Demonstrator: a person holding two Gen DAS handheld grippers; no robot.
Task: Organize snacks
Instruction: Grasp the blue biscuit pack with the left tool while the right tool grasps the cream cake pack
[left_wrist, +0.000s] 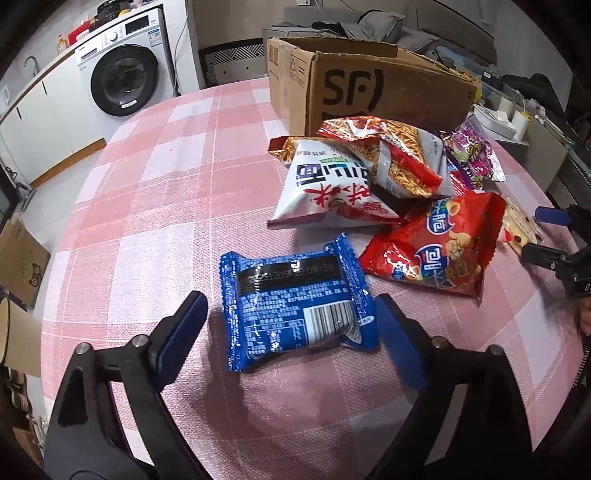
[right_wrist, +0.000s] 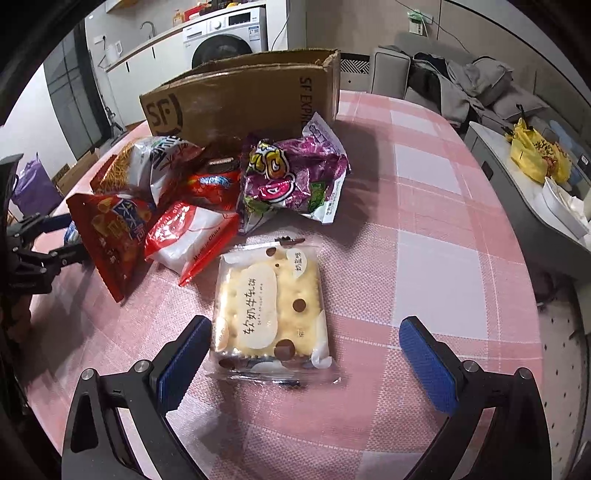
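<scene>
Right wrist: cardboard box (right_wrist: 236, 99) (interior hidden) behind snack bags (right_wrist: 207, 199).

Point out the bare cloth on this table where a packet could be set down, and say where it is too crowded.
Free: the pink checked cloth left of the blue packet, toward the washing machine; also the cloth right of the cracker packet and purple bag. Crowded: the snack pile in front of the cardboard box.

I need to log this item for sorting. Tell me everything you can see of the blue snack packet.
The blue snack packet is a small, glossy foil-like pouch with crimped ends, lying flat on the pink checked tablecloth, printed back up: black date band, white text, barcode. It sits between the left gripper pads, apart from the snack pile.
</scene>
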